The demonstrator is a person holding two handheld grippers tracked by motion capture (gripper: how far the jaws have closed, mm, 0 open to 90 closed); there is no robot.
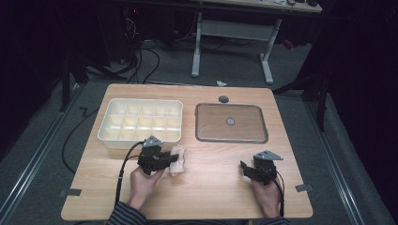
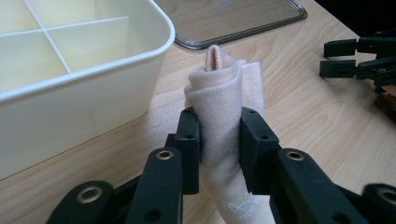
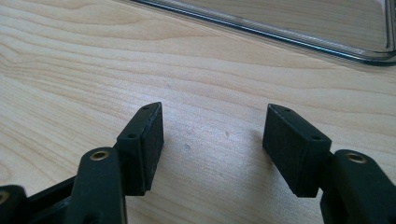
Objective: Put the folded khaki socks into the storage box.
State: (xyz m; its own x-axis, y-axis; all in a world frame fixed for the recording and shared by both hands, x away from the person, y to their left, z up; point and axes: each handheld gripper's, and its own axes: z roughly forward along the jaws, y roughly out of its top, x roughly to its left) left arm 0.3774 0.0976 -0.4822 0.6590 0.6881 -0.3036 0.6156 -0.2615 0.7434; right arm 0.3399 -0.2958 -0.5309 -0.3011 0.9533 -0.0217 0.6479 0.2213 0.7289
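Pinching the rolled cloth

My left gripper (image 2: 219, 154) is pinching the pink cloth (image 2: 224, 93), its white print unreadable; my right gripper (image 3: 212, 140) is hovering spread over the worktop (image 3: 70, 70).

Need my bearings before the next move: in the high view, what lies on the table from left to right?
White divided box → left gripper, fingers shut on the rolled pink cloth → clear lid → right gripper, fingers open over bare wood.
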